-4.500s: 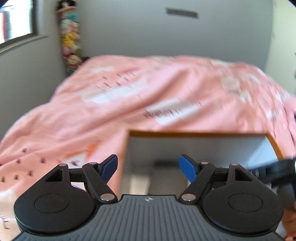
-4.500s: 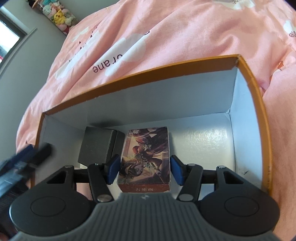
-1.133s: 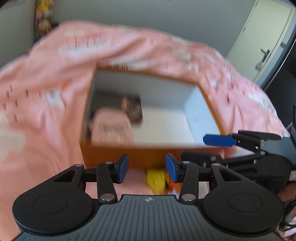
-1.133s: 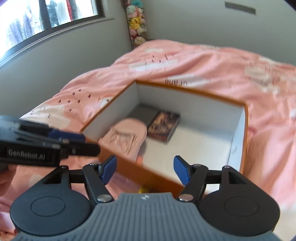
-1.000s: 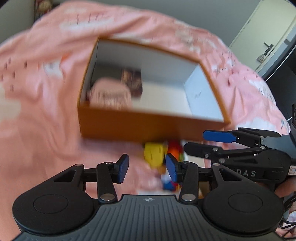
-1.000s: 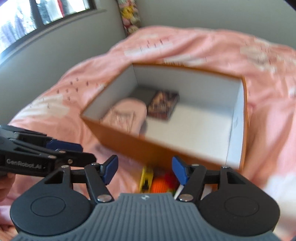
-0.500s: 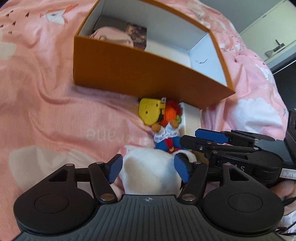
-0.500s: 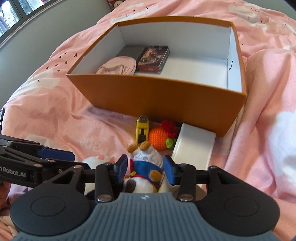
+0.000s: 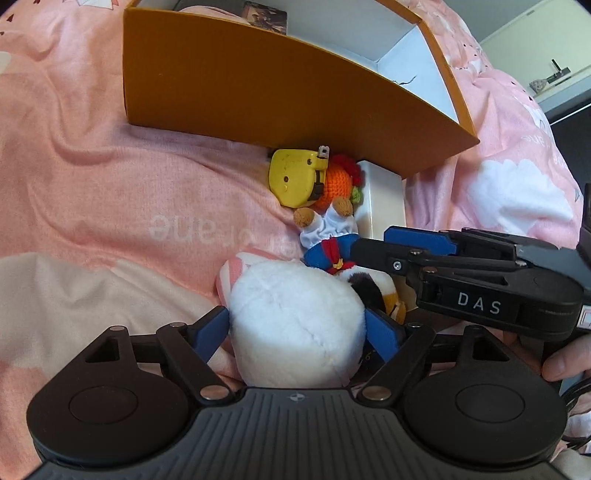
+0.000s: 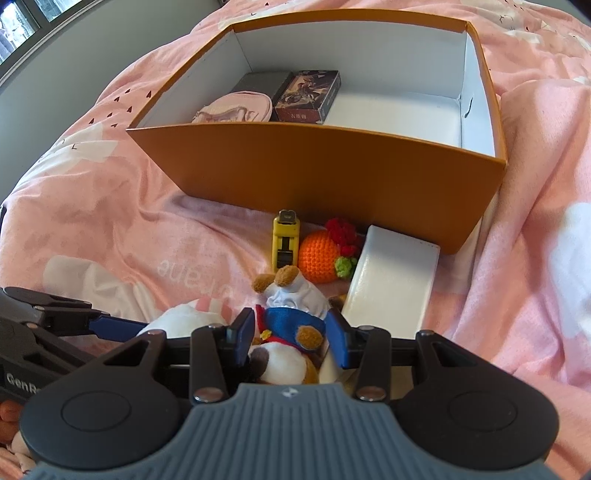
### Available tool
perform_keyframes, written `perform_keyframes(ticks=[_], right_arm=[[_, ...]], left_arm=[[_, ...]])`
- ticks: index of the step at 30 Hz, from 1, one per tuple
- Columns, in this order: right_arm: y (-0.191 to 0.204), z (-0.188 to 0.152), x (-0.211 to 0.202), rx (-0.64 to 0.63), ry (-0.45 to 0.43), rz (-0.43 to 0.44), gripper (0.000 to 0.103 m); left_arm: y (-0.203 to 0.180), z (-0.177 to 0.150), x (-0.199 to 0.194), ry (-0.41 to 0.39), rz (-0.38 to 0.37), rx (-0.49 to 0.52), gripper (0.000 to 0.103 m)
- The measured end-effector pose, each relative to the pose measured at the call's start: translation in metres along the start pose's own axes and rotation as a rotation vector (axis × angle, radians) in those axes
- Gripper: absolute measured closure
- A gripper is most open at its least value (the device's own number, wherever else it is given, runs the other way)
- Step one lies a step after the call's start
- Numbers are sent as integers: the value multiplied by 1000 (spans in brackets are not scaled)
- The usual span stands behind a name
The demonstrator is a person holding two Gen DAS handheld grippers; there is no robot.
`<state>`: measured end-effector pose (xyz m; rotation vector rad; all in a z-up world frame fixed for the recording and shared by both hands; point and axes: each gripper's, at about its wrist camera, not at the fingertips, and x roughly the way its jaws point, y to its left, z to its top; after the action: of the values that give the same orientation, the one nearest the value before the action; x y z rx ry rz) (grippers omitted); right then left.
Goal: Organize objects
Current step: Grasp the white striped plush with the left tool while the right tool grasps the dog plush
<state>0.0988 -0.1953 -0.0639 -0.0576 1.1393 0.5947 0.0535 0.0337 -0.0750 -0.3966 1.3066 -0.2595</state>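
An orange box [image 10: 332, 173] with white inside stands on the pink bed and holds a pink pouch [image 10: 232, 109], a dark box [image 10: 258, 85] and a picture card box [image 10: 308, 96]. In front lie a yellow tape measure [image 10: 285, 240], an orange crochet ball [image 10: 319, 256], a white case [image 10: 391, 284], a dog plush in blue and white [image 10: 291, 325] and a white plush [image 9: 295, 321]. My left gripper [image 9: 297, 332] is around the white plush, pads touching its sides. My right gripper [image 10: 291, 334] is around the dog plush, pads at its sides.
The pink duvet [image 10: 110, 229] is rumpled around the box. The right gripper shows in the left wrist view [image 9: 461, 269] just right of the plush. A window [image 10: 22, 22] is at the far left and a door [image 9: 546, 74] at the far right.
Both grippers have dropped from over the box to the toys in front of it. The left jaws now frame the white plush, the right jaws the dog plush, and both sit closer in.
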Motion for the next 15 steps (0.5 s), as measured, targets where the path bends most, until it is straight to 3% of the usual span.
perform_keyframes(ticks=[9, 15], right_arm=[[-3, -1, -1, 19, 1, 9, 57], [-2, 3, -6, 5, -28, 1, 57]], left_arm=[[-9, -3, -21, -115, 29, 62, 25], [-26, -3, -49, -293, 155, 195, 26]])
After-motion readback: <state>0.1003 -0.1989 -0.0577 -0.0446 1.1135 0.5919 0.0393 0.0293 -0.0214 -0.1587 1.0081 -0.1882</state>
